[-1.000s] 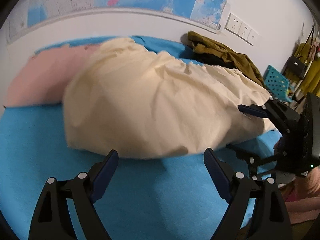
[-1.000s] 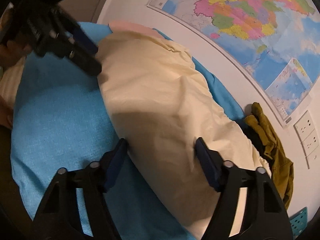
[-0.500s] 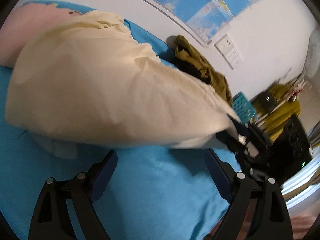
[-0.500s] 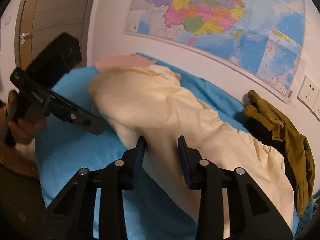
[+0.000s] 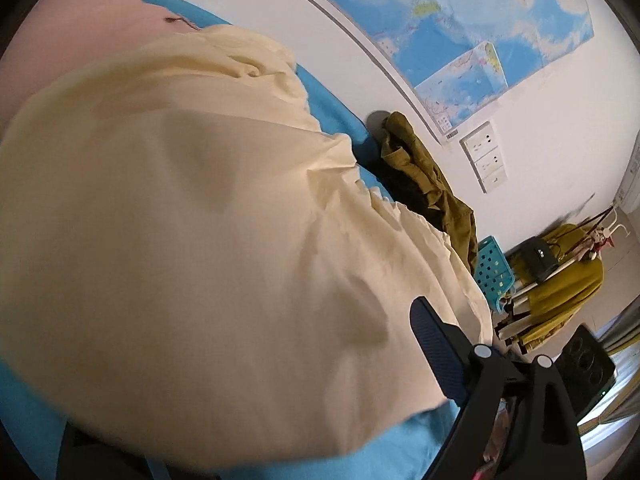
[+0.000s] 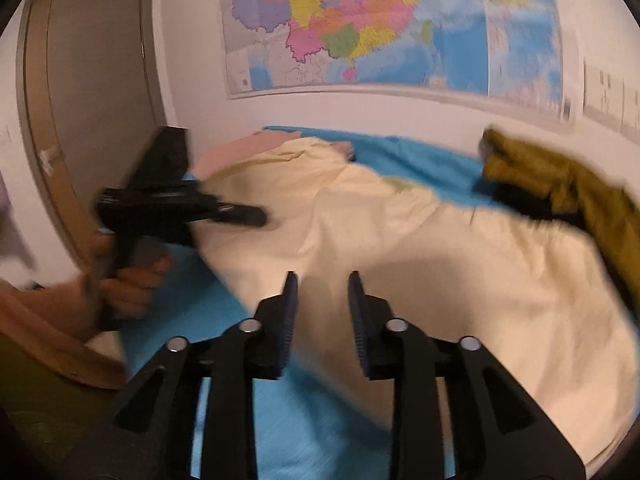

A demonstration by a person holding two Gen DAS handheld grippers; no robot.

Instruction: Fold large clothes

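Fingers of the right gripper (image 6: 322, 308), lately closing then reopening slightly, stand narrowly apart over the cream cotton garment (image 6: 420, 264); left gripper (image 5: 288, 364) gapes wide.

Wall map (image 6: 360, 24) — lettering unreadable.

garment (image 6: 420, 264): spread across the bed (image 6: 420, 156)
jacket (image 6: 560, 188): 2 o'clock of the garment, against the wall
map (image 6: 360, 20): on the wall, 12 o'clock

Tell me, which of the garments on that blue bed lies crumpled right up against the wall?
The olive-green garment, bunched below the map. The big cream one is spread across the middle, and the pink one lies flat at the far end.
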